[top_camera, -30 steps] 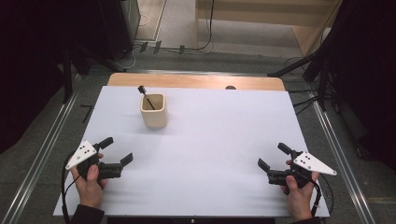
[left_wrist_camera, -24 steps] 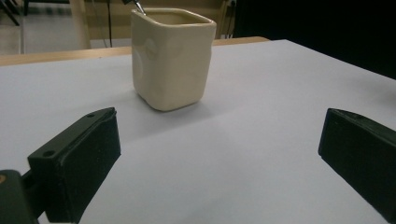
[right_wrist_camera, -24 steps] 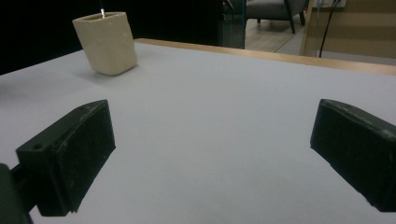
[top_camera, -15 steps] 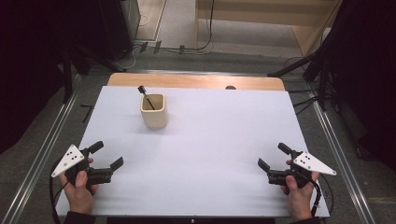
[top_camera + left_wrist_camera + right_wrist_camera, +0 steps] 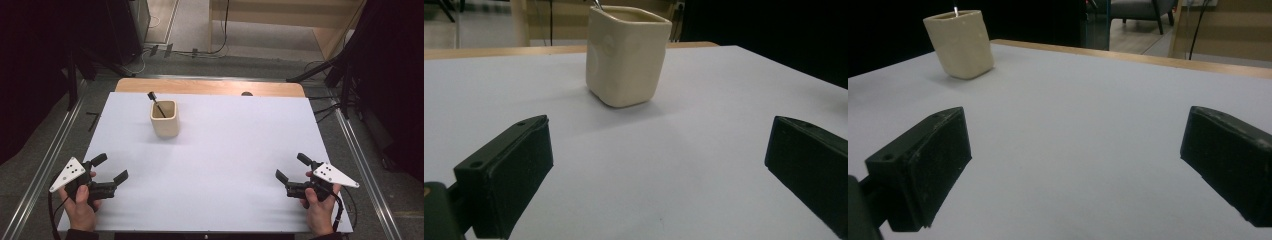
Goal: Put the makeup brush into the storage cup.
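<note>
A cream square cup [image 5: 164,118] stands upright on the white table [image 5: 225,150], towards the back left, with a thin dark-tipped stick [image 5: 154,100] leaning out of it. The left gripper view has the cup [image 5: 626,54] straight ahead; the right gripper view has it [image 5: 960,43] far off to the upper left. My left gripper [image 5: 110,168] is held low near the front left corner, jaws wide apart with nothing between them. Near the front right, my right gripper [image 5: 292,167] is open too, and holds nothing.
A wooden strip [image 5: 210,87] runs along the table's far edge. Metal rails [image 5: 367,170] flank both sides of the table. Cables and dark stands lie on the floor behind.
My left gripper has drawn back towards the front left corner of the table. The right gripper and the cup have stayed put.
</note>
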The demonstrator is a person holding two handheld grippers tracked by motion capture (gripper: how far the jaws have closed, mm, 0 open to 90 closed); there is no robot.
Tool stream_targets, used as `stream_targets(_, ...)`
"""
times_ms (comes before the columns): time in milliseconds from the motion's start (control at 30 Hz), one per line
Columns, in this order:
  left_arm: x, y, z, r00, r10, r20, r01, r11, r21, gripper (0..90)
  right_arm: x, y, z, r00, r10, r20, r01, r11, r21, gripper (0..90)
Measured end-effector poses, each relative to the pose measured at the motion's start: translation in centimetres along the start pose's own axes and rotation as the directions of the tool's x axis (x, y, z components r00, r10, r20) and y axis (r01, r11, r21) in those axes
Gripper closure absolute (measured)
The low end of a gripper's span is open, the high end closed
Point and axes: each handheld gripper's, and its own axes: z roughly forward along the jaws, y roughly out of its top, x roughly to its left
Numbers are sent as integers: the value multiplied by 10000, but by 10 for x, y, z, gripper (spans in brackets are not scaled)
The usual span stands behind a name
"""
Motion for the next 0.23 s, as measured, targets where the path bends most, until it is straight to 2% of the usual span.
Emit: stream_targets(233, 0, -1, 2, 10000, 29, 31, -29, 10000, 29, 0, 1, 0, 1, 10000, -56, -39, 56, 10000, 44, 3)
